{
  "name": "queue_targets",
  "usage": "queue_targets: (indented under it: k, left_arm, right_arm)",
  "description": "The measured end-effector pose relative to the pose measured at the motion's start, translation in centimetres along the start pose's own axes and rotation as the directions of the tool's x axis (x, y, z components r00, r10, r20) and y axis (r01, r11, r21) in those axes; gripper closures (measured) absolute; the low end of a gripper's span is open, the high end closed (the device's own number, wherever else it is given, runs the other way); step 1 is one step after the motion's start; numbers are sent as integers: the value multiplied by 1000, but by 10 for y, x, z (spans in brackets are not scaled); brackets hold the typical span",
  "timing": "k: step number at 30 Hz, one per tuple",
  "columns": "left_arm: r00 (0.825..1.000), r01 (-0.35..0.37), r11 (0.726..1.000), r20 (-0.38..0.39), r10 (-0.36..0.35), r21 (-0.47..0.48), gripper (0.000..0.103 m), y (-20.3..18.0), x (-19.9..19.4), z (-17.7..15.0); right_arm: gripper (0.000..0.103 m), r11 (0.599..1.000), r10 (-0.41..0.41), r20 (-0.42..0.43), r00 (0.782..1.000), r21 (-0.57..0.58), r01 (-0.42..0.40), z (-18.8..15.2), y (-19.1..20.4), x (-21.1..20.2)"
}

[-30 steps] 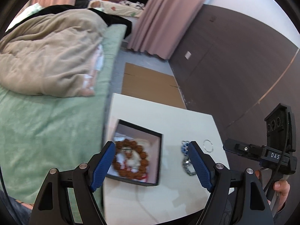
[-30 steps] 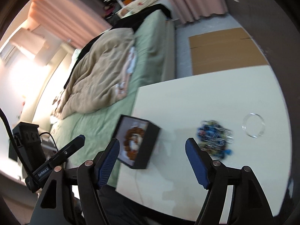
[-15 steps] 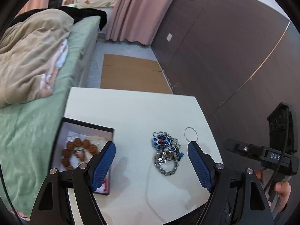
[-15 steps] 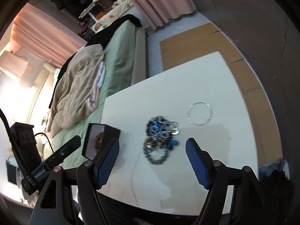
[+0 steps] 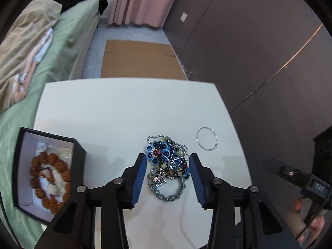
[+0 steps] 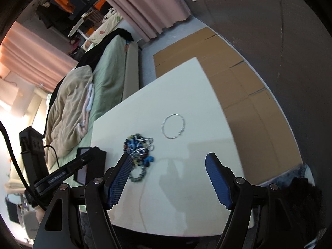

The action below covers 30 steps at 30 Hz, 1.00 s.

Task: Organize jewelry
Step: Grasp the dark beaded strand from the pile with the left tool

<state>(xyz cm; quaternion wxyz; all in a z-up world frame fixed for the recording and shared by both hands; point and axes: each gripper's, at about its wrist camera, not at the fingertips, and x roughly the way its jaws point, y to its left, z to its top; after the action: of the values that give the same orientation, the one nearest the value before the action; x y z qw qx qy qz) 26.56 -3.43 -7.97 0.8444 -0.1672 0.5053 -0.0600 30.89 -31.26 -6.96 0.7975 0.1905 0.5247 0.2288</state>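
A tangled pile of beaded jewelry (image 5: 167, 161) with blue flowers and silver chains lies on the white table (image 5: 116, 112). My left gripper (image 5: 167, 166) is open, its blue fingers on either side of the pile, partly closed in. A black box (image 5: 44, 174) at the left holds a brown bead bracelet (image 5: 48, 179). A thin silver bangle (image 5: 207, 138) lies to the right of the pile. In the right wrist view the pile (image 6: 140, 151) sits by the left finger of my open, empty right gripper (image 6: 168, 166); the bangle (image 6: 173, 125) lies beyond.
A bed (image 5: 47, 47) with a green sheet and beige duvet runs along the table's left side. Flat cardboard (image 5: 139, 58) lies on the floor beyond the table. A dark wall (image 5: 259, 47) is on the right. Pink curtains (image 5: 143, 0) hang at the back.
My left gripper moved right from over the box to the jewelry pile and narrowed around it. My right gripper swung right, so the pile now sits by its left finger.
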Motion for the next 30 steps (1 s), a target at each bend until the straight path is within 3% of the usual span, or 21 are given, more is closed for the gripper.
queue_targets:
  k: [3, 12, 14, 16, 30]
  left_arm:
    - [999, -13, 1000, -31, 13, 1, 67, -2, 16, -1]
    - [994, -61, 998, -86, 61, 6, 68, -2, 50, -3]
    - [992, -75, 997, -100, 75, 8, 87, -1, 57, -4]
    - [992, -72, 997, -106, 72, 2, 93, 0, 59, -5]
    - [1000, 5, 1000, 26, -6, 17, 95, -3, -21, 2]
  right_arm:
    - [29, 1000, -5, 2, 1000, 15, 5, -1, -9, -2]
    - [29, 999, -19, 5, 1000, 46, 19, -4, -29, -8]
    - [29, 999, -19, 4, 1000, 49, 19, -4, -31, -8]
    - [29, 999, -20, 1, 1000, 49, 20, -4, -30, -8]
    - [29, 1000, 18, -23, 1000, 15, -18, -2, -7, 11]
